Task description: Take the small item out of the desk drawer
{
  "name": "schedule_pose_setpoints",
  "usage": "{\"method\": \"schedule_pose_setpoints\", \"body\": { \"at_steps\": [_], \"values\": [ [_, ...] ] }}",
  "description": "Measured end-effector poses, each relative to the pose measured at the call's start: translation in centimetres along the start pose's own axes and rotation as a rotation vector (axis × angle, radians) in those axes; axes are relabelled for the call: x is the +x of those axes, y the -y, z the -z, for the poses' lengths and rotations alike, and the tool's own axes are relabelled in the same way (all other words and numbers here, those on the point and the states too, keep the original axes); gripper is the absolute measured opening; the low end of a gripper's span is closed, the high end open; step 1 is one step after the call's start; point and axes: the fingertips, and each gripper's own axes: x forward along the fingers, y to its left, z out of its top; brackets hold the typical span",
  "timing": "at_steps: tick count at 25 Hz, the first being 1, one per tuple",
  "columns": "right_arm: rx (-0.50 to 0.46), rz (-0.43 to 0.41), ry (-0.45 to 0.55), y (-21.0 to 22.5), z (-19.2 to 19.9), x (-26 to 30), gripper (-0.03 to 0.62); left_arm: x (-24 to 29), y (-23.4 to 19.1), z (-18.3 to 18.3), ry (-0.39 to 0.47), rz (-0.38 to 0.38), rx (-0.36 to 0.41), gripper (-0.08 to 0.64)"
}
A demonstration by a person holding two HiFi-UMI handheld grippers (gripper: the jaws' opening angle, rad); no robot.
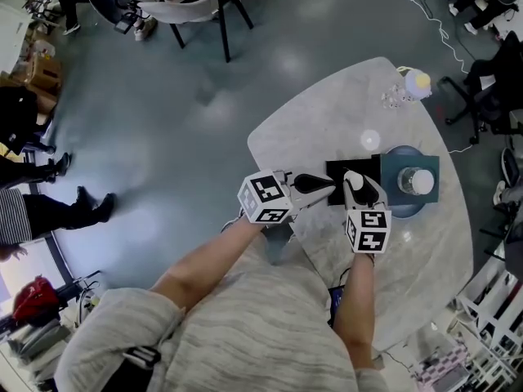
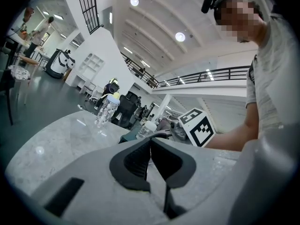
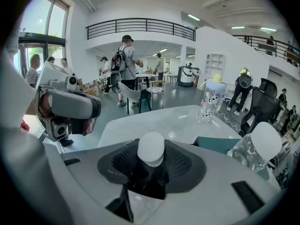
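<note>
Floor: glossy grey-blue floor (image 1: 180, 96), 10 o'clock in the head view.
Table: rounded pale marble tabletop (image 1: 327, 121), 3 o'clock.
Chair: black-legged, white-seated chair (image 1: 196, 6), 12 o'clock.
Gallery: black-railed upper balcony (image 3: 136, 26), 12 o'clock in the right gripper view.
Windows: tall glazed windows (image 3: 40, 18), 10 o'clock.
Light: round ceiling lamps (image 2: 180, 36).

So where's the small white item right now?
Right gripper view: the small white item sits between the right gripper's pads. In the head view that gripper is just left of the teal box with the bottle.

Tabletop (image 1: 327, 129): pale grey marble.
Drawer box (image 1: 392, 170): teal.
Small item (image 3: 151, 149): white dome over black.
Marker cube (image 1: 265, 198): black-and-white squares.
Bottle (image 3: 211, 100): yellow cap, black spots.
</note>
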Motion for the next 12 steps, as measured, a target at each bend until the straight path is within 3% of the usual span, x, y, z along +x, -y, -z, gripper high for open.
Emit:
{"method": "schedule_pose_setpoints", "body": {
  "at_steps": [12],
  "values": [
    [0.065,-0.005,0.207,-1.5,-4.2,-5.5,0.167,-1.1,2.6,-3.2,0.031,0.038,0.037,0.015]
  ]
}}
